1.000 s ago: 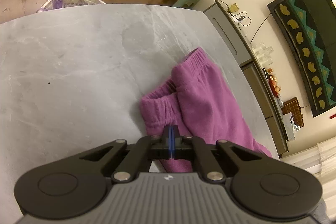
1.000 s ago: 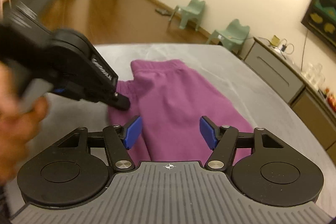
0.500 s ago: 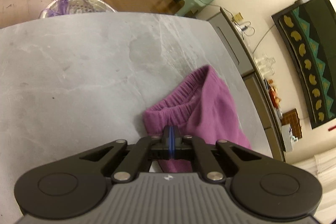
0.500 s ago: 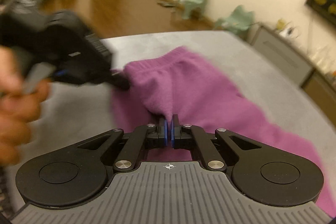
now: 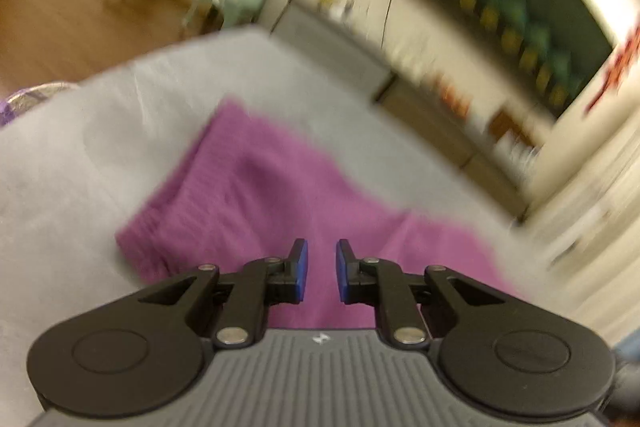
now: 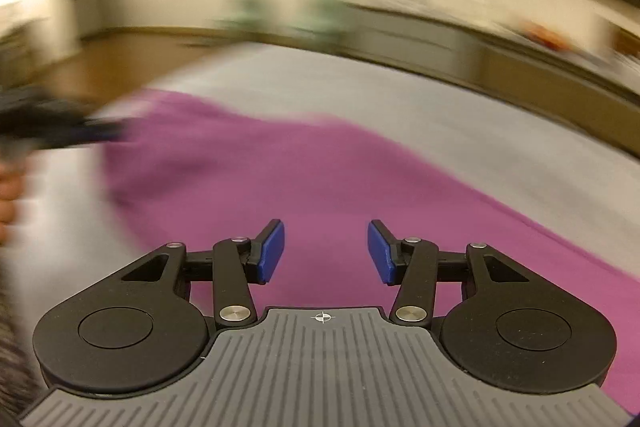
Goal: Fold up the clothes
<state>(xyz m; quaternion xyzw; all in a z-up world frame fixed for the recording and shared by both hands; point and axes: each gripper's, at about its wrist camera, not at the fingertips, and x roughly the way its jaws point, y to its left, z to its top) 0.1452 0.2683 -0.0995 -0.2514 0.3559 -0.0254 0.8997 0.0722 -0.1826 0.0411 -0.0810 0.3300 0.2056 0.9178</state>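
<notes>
Both tongs, left (image 5: 321,271) and right (image 6: 326,253), are being opened, nothing clamped. Purple trousers (image 5: 280,187) beneath them on the table (image 5: 80,187) are best regripped at the hem, layers being kept aligned.

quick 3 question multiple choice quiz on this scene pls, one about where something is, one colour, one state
1. Where does the garment lie?
A. on the grey table
B. on a green chair
C. on the wooden floor

2. What colour is the garment?
A. yellow
B. purple
C. white

3. How is the right hand-held gripper just now?
A. clamped on a sleeve
B. gripping a hanger
C. jaws apart, nothing between its pads

Key:
1 A: both wrist views show it spread flat on the grey table.
2 B: the cloth reads purple in both views.
3 C: its blue pads stand well apart and are opening, with the garment lying beyond them, not pinched.

The left hand-held gripper is opening too, with nothing between its pads.
</notes>
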